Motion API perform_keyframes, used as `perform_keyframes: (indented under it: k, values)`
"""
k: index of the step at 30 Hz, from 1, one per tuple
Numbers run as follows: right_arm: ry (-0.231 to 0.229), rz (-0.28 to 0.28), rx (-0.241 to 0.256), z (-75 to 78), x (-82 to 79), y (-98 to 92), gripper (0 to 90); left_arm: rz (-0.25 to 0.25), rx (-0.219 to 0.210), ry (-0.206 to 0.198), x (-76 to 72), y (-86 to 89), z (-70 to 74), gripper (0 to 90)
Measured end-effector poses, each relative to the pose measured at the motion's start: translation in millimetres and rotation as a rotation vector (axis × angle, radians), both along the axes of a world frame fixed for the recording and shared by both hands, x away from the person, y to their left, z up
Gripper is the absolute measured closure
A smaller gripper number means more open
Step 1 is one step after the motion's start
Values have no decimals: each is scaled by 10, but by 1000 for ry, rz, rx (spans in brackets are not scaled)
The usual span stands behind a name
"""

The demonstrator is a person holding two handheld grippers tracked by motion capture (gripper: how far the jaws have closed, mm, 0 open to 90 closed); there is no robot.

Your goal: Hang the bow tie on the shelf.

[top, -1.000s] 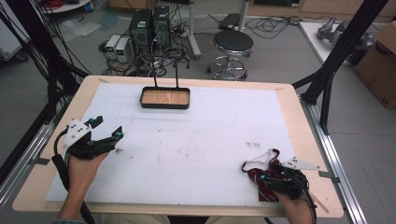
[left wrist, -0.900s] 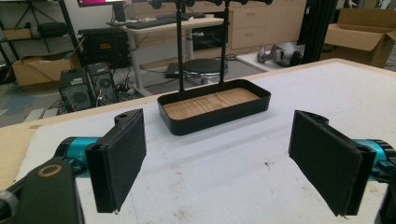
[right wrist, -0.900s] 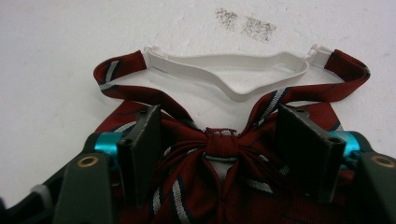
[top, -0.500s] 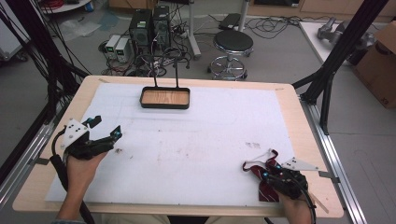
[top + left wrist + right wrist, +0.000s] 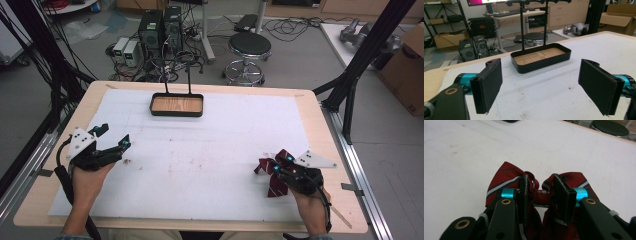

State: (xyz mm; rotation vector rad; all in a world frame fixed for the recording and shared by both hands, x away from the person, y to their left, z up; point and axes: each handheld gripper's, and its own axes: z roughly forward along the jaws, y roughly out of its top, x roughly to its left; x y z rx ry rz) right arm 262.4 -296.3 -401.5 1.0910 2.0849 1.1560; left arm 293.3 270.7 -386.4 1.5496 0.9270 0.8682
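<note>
Over the last second little has changed: the right hand-held gripper (image 5: 281,164) has edged slightly along the near right part of the worktop (image 5: 210,150) with its jaws closing on the knot of the red striped bow tie (image 5: 539,192), so the grasp looks nearly settled and a lift is probably next. The bow tie's wings spread out to either side of the jaws. The left hand-held gripper (image 5: 114,136) has barely shifted, spread wide and empty, facing the black tray (image 5: 541,58) with its stand.
</note>
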Motion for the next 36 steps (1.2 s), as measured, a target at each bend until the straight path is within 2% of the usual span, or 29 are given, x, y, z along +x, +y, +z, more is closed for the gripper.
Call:
perform_keyframes:
  k: [5,10,13,15,25,36]
  values:
    - [-31,42,-12,117,118,159,658,1,6,-1,14,-10,-9,196]
    - [-71,91,5,290,291,379,658,0,0,-4,22,1,-6,197]
    - [-66,100,18,342,360,448,657,-3,4,-9,24,8,-4,198]
    - [-76,117,22,405,463,549,657,-1,2,-12,26,11,-5,198]
    - [-100,133,41,568,772,856,657,-2,-2,-13,30,25,-3,198]
    - [-123,123,92,720,1104,1136,656,-10,1,-11,39,21,-8,198]
